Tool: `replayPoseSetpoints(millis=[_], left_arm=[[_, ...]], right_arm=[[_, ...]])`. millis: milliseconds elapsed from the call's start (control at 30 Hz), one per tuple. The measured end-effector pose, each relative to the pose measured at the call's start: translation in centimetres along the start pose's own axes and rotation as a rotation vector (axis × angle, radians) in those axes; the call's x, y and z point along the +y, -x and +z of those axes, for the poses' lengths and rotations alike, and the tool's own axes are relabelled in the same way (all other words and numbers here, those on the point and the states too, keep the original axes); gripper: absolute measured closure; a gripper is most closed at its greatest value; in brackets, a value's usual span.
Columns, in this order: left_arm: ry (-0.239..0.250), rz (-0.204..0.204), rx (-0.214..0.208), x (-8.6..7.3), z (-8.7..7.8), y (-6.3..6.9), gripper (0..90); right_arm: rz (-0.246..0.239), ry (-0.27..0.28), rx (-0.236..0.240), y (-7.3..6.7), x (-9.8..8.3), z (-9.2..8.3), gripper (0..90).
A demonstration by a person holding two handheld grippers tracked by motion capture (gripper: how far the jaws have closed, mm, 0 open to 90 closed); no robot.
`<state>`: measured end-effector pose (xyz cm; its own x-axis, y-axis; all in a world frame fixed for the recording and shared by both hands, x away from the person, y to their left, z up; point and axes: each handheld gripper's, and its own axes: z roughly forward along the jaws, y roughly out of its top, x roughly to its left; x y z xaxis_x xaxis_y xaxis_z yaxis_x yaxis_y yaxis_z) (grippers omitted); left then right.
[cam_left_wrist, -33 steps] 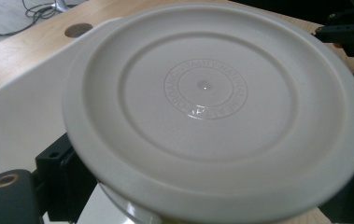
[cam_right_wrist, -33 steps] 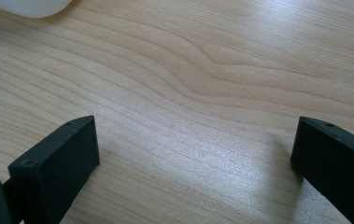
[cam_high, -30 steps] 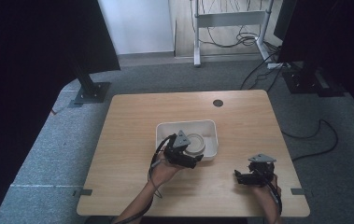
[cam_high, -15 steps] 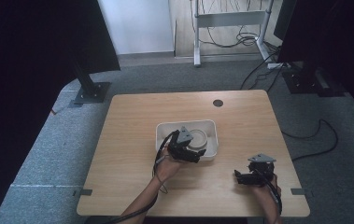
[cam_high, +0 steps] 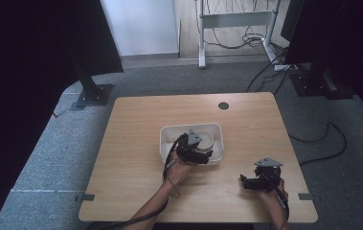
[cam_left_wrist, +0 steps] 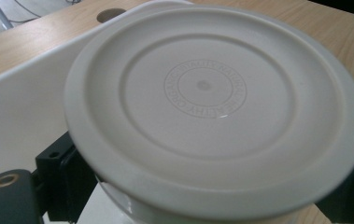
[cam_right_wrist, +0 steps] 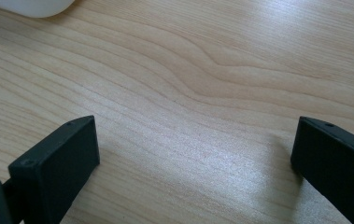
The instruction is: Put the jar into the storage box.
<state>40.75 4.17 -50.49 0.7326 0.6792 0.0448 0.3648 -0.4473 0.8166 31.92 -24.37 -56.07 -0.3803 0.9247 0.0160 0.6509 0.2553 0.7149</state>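
Note:
A round white dish (cam_left_wrist: 207, 93), with an embossed ring of lettering at its middle, sits between the jaws of my left gripper (cam_left_wrist: 212, 191), which is shut on it. From the high view, my left gripper (cam_high: 203, 154) hovers at the near edge of a white rectangular bin (cam_high: 169, 139), with the dish (cam_high: 208, 139) over the bin's inside. My right gripper (cam_high: 248, 183) rests low over the table's front right, open, its fingers (cam_right_wrist: 58, 158) wide apart above bare wood, with nothing between them (cam_right_wrist: 193, 158).
The wooden table (cam_high: 136, 143) has a round cable hole (cam_high: 223, 105) at its far side. A corner of the white bin (cam_right_wrist: 34, 5) shows beyond the right gripper. Dark stands and cables lie on the grey floor around the table.
My left gripper has crept a little farther over the bin with the dish in it. The right gripper has stayed where it was.

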Motion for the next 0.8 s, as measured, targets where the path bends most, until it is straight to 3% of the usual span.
replayPoseSetpoints(millis=[367,800], left_arm=[[-0.029,-0.003,0.088,-0.4,1.1,1.2,10.3],[-0.059,-0.056,0.102,-1.1,1.9,1.7,10.3]], right_arm=[[-0.002,0.000,0.002,0.0,0.0,0.0,0.8],[-0.005,0.000,0.004,0.0,0.0,0.0,0.8]])
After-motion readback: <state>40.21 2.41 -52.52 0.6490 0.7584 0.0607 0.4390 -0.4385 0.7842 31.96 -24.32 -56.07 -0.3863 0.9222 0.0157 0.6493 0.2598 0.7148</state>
